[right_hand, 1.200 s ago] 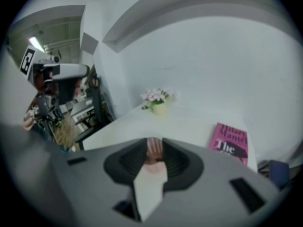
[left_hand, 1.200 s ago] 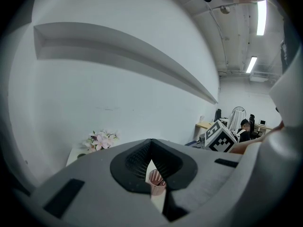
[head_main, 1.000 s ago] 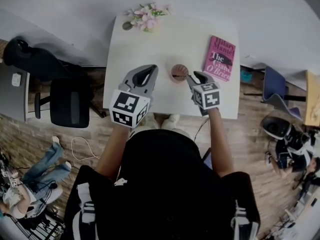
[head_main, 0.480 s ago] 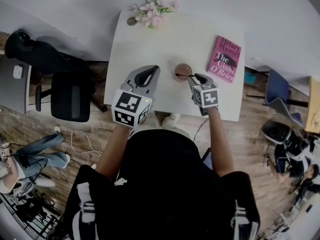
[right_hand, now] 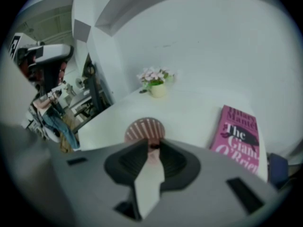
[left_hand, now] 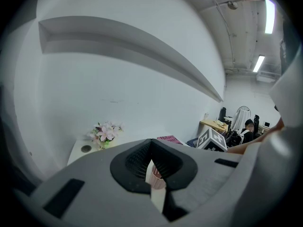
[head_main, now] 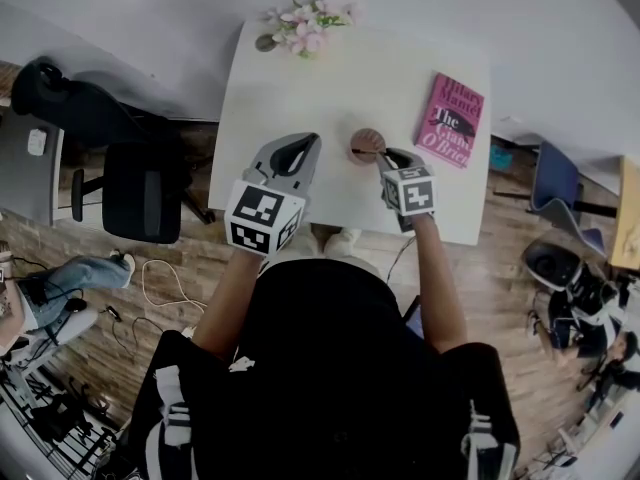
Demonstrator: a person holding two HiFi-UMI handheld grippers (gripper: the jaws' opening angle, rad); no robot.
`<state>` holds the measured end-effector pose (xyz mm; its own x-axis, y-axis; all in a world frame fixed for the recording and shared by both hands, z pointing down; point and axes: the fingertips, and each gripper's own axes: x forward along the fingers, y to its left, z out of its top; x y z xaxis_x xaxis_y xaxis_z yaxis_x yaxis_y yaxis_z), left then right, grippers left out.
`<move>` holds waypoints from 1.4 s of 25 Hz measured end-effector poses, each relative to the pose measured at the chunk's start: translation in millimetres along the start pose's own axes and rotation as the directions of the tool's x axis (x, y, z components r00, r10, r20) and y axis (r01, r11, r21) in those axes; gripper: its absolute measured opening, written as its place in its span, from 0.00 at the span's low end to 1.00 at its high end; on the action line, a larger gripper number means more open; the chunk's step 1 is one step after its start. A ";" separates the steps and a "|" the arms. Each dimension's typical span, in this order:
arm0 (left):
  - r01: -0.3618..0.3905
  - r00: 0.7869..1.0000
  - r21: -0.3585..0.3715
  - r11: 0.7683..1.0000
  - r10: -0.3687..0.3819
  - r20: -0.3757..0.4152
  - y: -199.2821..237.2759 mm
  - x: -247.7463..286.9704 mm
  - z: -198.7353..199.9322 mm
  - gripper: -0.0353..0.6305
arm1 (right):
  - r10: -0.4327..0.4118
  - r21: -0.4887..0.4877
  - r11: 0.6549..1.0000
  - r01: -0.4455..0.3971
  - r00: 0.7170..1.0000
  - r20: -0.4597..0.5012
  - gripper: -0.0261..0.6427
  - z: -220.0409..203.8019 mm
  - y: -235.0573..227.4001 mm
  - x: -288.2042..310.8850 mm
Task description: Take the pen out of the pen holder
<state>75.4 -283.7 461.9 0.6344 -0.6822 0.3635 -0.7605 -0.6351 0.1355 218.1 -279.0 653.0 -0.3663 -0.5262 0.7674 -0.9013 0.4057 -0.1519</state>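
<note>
A round pinkish slatted pen holder [head_main: 368, 140] stands near the table's front edge. A dark pen [head_main: 360, 151] pokes out of it toward my right gripper [head_main: 385, 156]. In the right gripper view the holder [right_hand: 144, 128] sits just beyond the tips, and the right gripper [right_hand: 154, 144] is closing, tilted down, with the pen's dark top end [right_hand: 153, 147] pinched between the pads. My left gripper [head_main: 297, 148] hovers left of the holder, shut and holding nothing. In the left gripper view that gripper [left_hand: 151, 161] shows a sliver of the holder [left_hand: 156, 176] through its slit.
A pink book [head_main: 452, 120] lies on the white table [head_main: 300, 88] right of the holder. A small pot of pink flowers [head_main: 305, 26] stands at the far edge. A black office chair [head_main: 140, 193] is on the floor to the left.
My right gripper has sunk a little onto the holder's rim and its jaws have narrowed around the pen's end. The left gripper has stayed put.
</note>
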 end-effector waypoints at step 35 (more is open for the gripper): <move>0.024 0.994 0.055 0.998 -0.029 0.101 6.7 -16.1 36.7 0.08 | -0.019 -0.098 0.994 0.050 0.956 0.294 0.13 113.6 34.7 -79.8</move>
<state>65.1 -290.3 423.1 0.6670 -0.6966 0.2644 -0.7365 -0.6700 0.0930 189.8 -307.8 515.7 -0.4008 -0.7305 0.5530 -0.8914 0.4503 -0.0512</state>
